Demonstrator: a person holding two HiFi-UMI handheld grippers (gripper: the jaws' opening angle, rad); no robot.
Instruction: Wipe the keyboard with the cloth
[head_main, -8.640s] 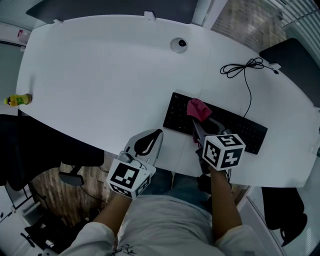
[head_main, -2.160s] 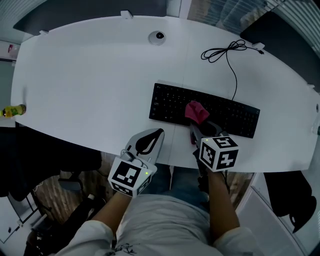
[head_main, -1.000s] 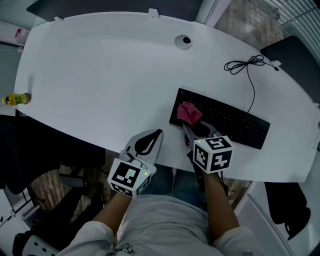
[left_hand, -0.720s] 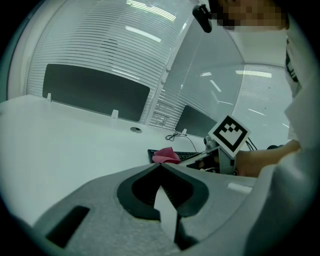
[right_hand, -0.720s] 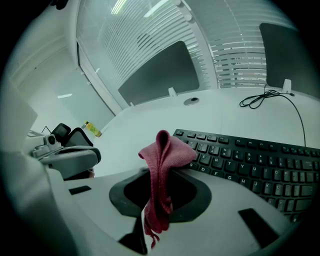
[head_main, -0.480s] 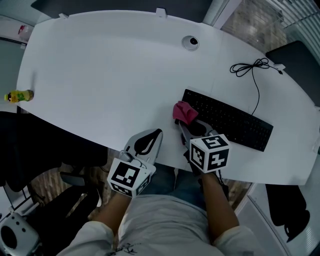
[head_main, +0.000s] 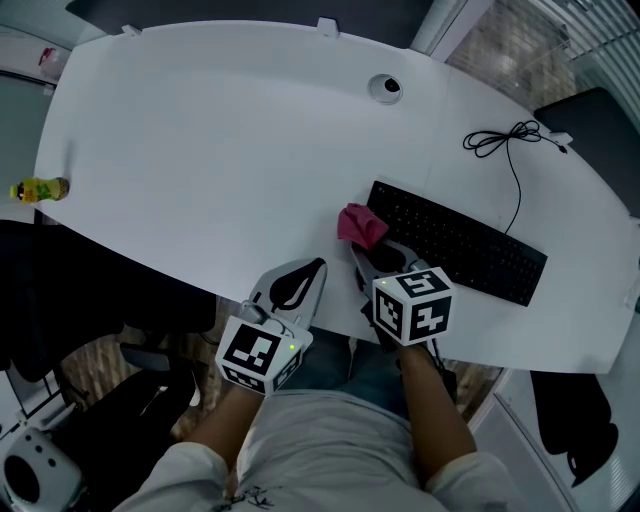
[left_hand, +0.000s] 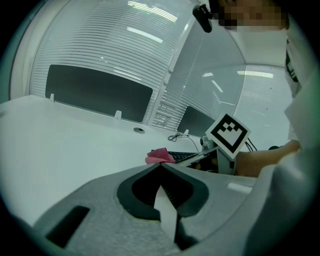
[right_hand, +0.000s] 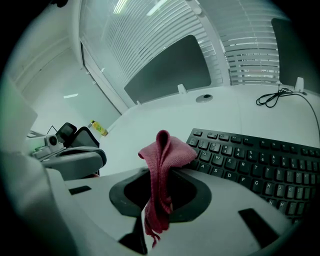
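Note:
A black keyboard (head_main: 460, 240) lies slantwise on the white table (head_main: 200, 140), also seen in the right gripper view (right_hand: 250, 160). My right gripper (head_main: 362, 250) is shut on a pink cloth (head_main: 360, 226), which bunches up just off the keyboard's left end, over the table. In the right gripper view the cloth (right_hand: 162, 165) sticks up from between the jaws, left of the keys. My left gripper (head_main: 300, 282) hangs at the table's near edge, shut with nothing in it; its view shows the cloth (left_hand: 160, 156) and the right gripper's marker cube (left_hand: 227, 134) ahead.
The keyboard's black cable (head_main: 510, 140) coils at the back right. A round grommet (head_main: 385, 88) sits at the table's far side. A small yellow-green bottle (head_main: 38, 188) stands off the table's left end. Dark chairs lie beyond the table's right edge.
Over the last second my right gripper has drawn the cloth leftwards along the keyboard and off its left end. The left gripper has stayed still.

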